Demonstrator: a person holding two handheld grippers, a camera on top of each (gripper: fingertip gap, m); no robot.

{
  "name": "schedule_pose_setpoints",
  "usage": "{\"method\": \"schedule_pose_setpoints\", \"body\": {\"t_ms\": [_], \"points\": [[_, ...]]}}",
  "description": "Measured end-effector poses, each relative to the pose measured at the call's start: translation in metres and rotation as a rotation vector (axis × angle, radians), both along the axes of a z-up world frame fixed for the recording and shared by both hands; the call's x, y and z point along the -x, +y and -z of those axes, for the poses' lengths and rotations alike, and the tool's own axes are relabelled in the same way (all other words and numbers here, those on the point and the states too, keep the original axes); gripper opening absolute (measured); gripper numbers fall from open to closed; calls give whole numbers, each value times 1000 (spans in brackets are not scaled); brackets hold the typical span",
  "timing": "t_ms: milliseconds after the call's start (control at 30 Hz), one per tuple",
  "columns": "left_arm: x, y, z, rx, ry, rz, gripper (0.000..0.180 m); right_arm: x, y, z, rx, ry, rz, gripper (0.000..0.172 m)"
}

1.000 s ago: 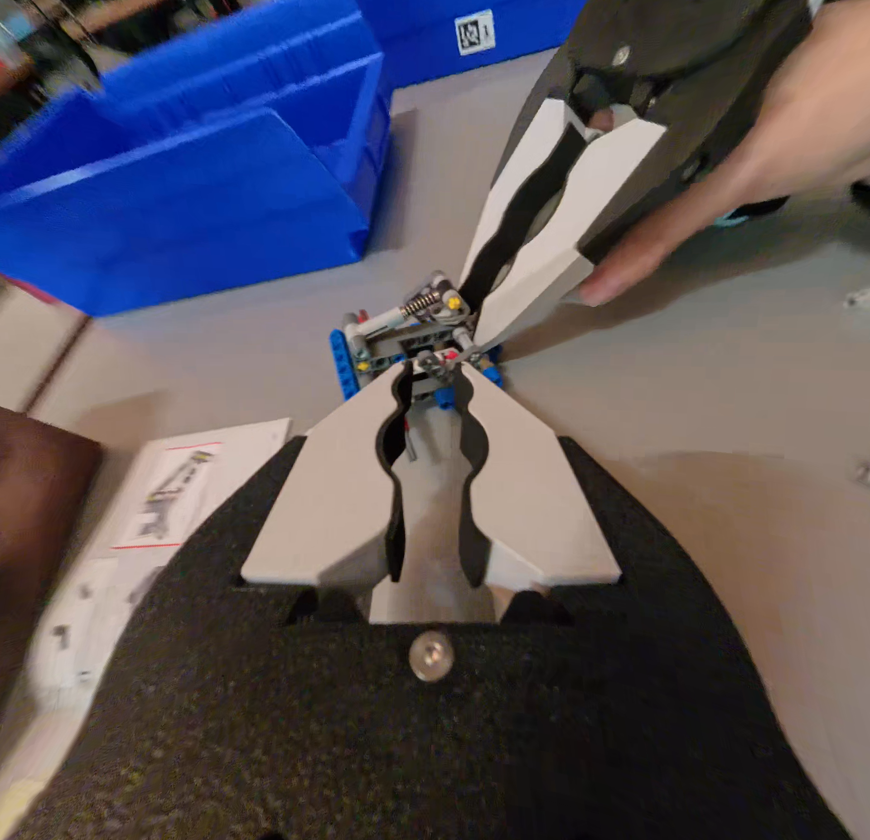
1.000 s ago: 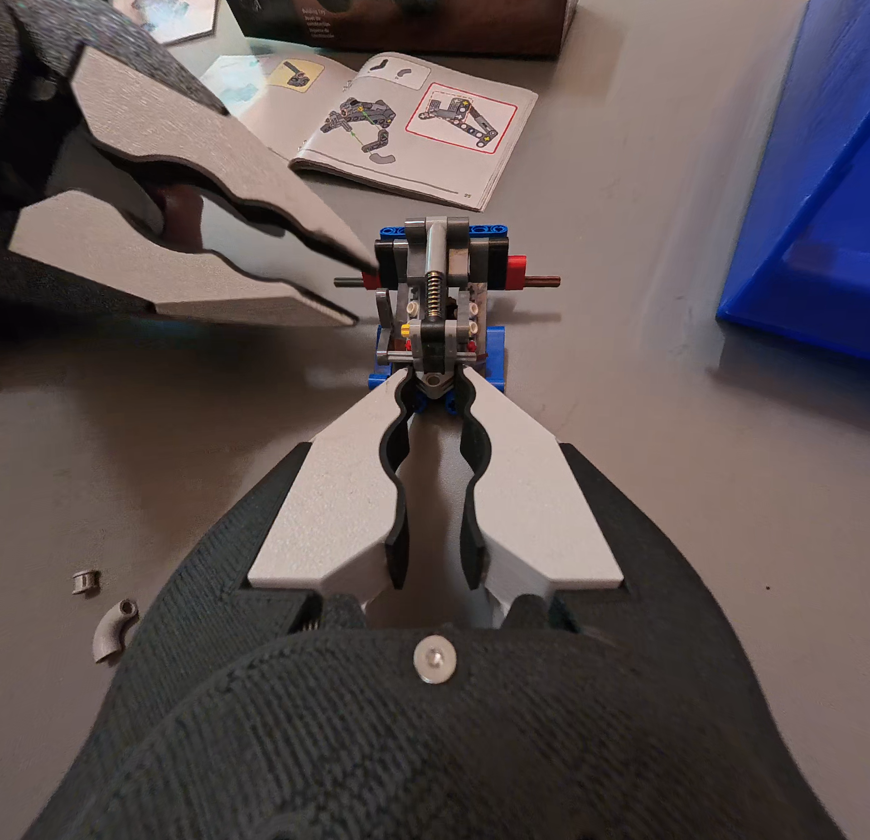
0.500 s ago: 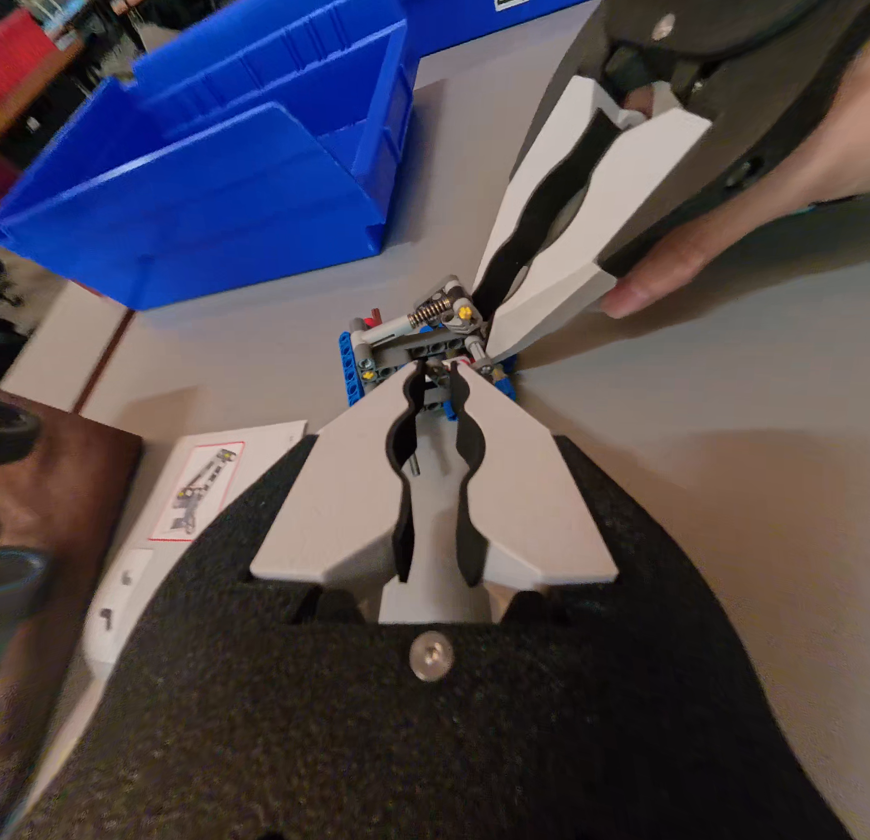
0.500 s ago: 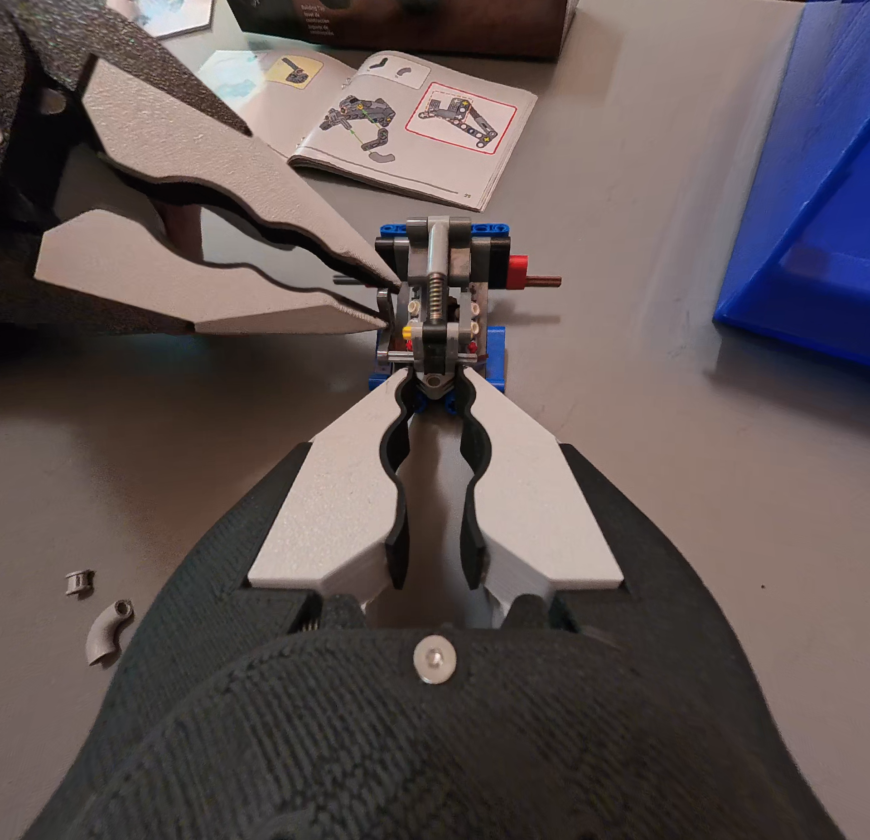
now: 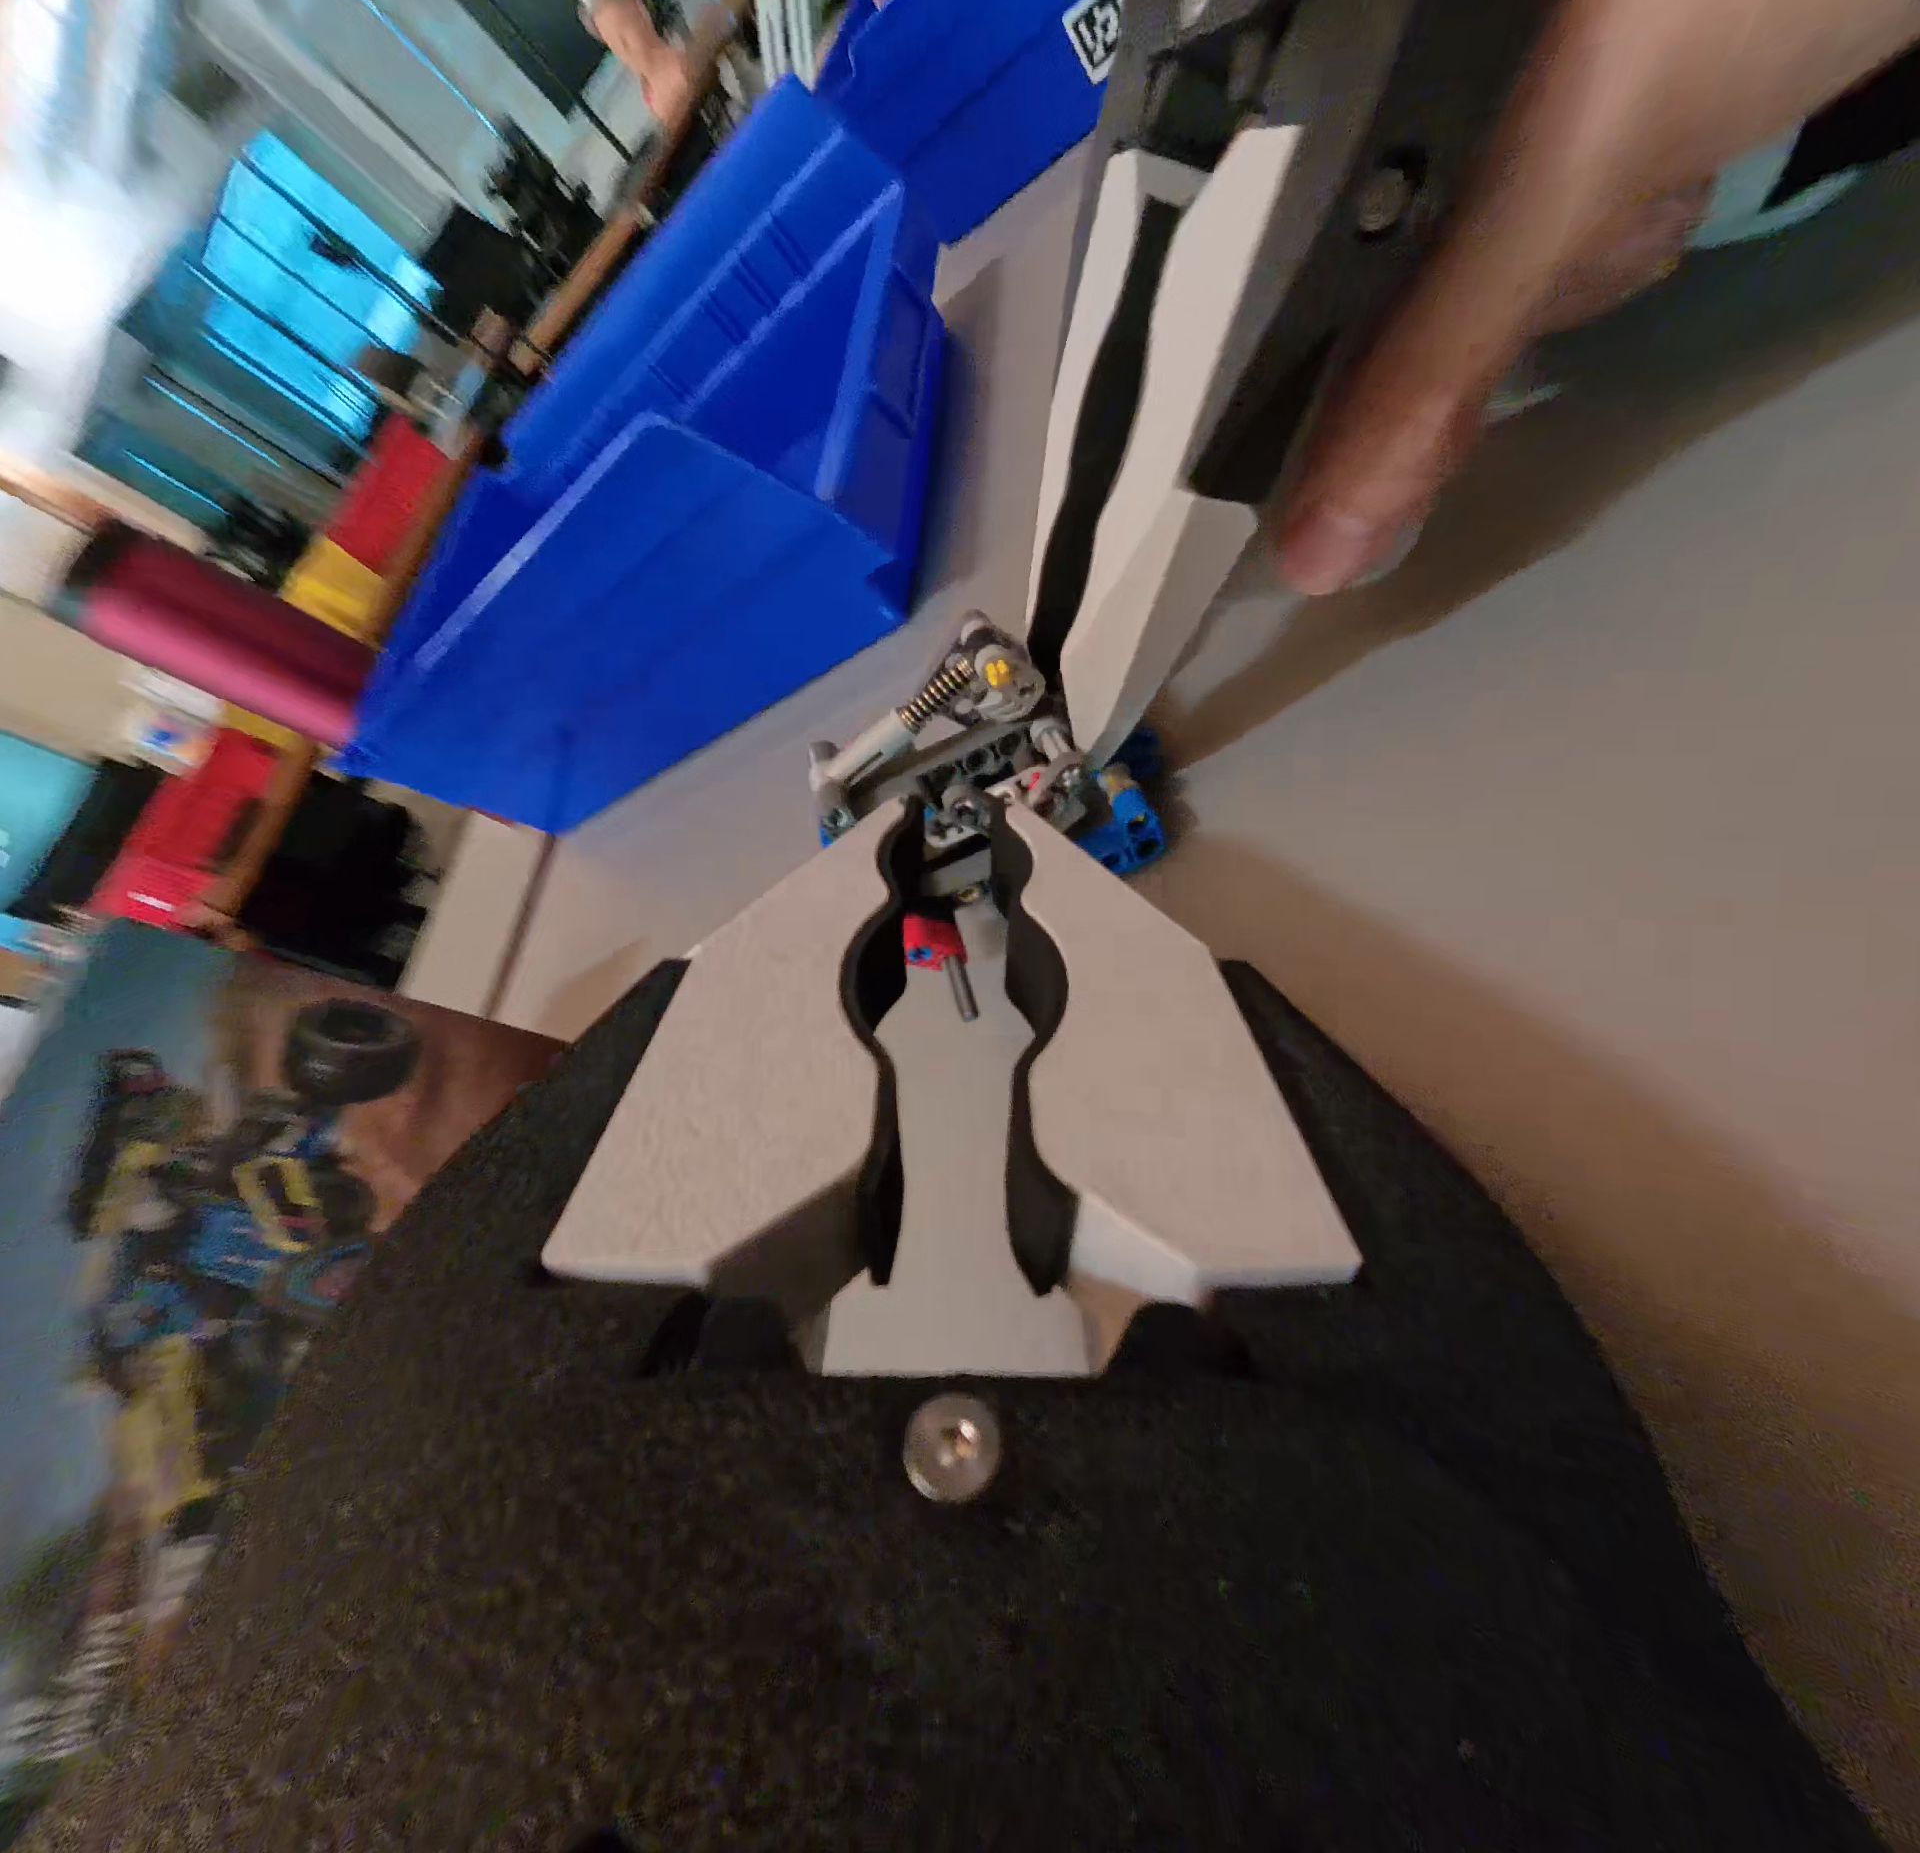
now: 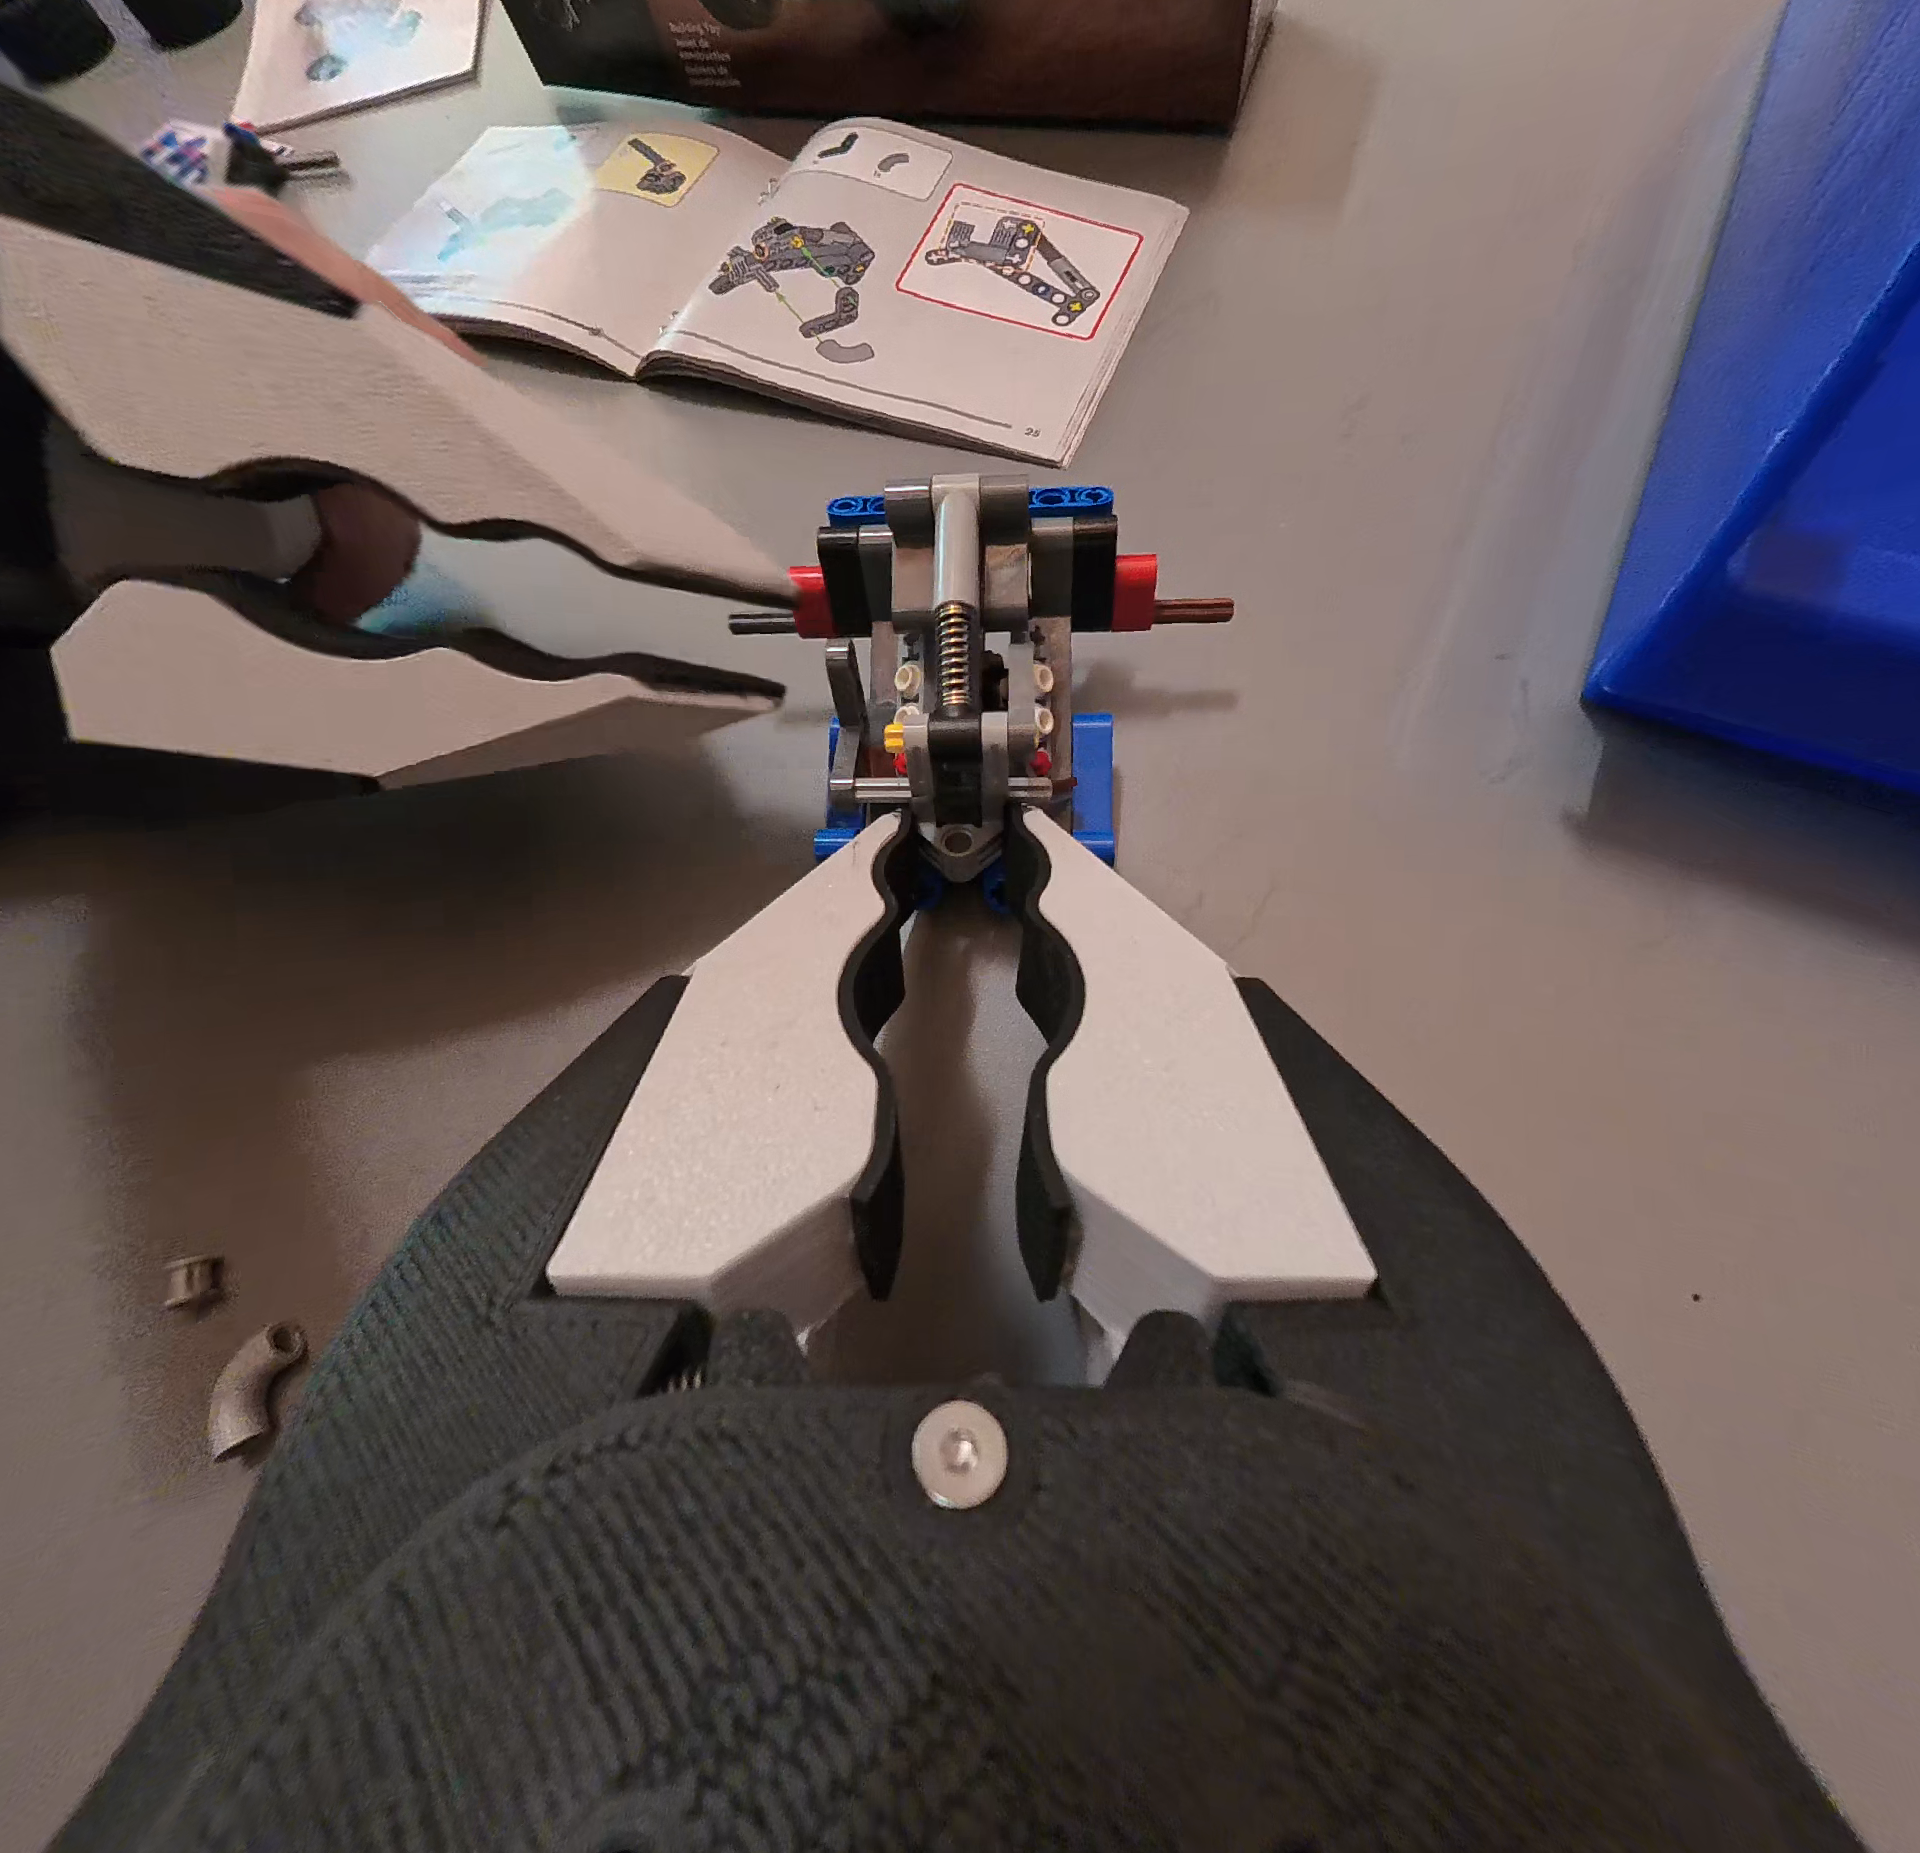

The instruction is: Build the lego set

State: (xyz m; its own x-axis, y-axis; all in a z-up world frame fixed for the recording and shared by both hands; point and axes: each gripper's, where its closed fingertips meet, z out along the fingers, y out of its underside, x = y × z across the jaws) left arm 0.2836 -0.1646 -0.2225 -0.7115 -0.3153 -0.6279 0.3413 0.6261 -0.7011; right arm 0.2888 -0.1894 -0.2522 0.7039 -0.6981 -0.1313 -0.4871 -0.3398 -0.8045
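- right hand-held gripper (image 6: 958, 835): clenched on the near end of a small brick-built assembly (image 6: 966, 660), both dark pads pressed on the grey nose piece at its front.
- the assembly stands on the grey tabletop (image 6: 1403, 972); blue base, grey and black frame, a coil spring up the middle, red bushes on a cross axle at the far end.
- left hand-held gripper (image 6: 781, 640): comes in from the left side of the assembly. the upper fingertip (image 6: 758, 579) touches the red bush on the axle's left end, while the lower one sits just beside the frame. the tips stand apart in this view; the left wrist view is motion-blurred, so i cannot tell whether it is clenched on a part.
- around it: open instruction booklet (image 6: 831, 286) beyond the assembly, dark product box (image 6: 883, 27) behind that, blue bin (image 6: 1787, 473) to the right, two loose grey parts (image 6: 244, 1388) near the left edge.
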Motion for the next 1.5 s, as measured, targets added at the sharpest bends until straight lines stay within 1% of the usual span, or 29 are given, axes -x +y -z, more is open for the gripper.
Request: {"method": "schedule_pose_setpoints", "body": {"t_ms": [67,133,233,267,333,567,667,1500], "points": [[8,-1,-4,-49,-129,37,7,0,0,0,0,0,0,14],[17,-5,-2,-125,-243,85,4,0,0,0,-3,3,0,14],[22,-9,16,-256,-302,122,8,0,0,0,-3,2,0,14],[22,-10,20,-277,-312,130,9,0,0,0,-2,2,0,14],[22,-11,19,-278,-336,125,8,0,0,0,-2,1,0,14],[22,-13,17,-222,-298,119,1,0,0,0,0,0,0,14],[22,-13,16,-191,-273,125,0,0,0,0,3,-3,1,14],[19,-12,19,-193,-252,108,0,0,0,0,-6,4,0,14]]}}
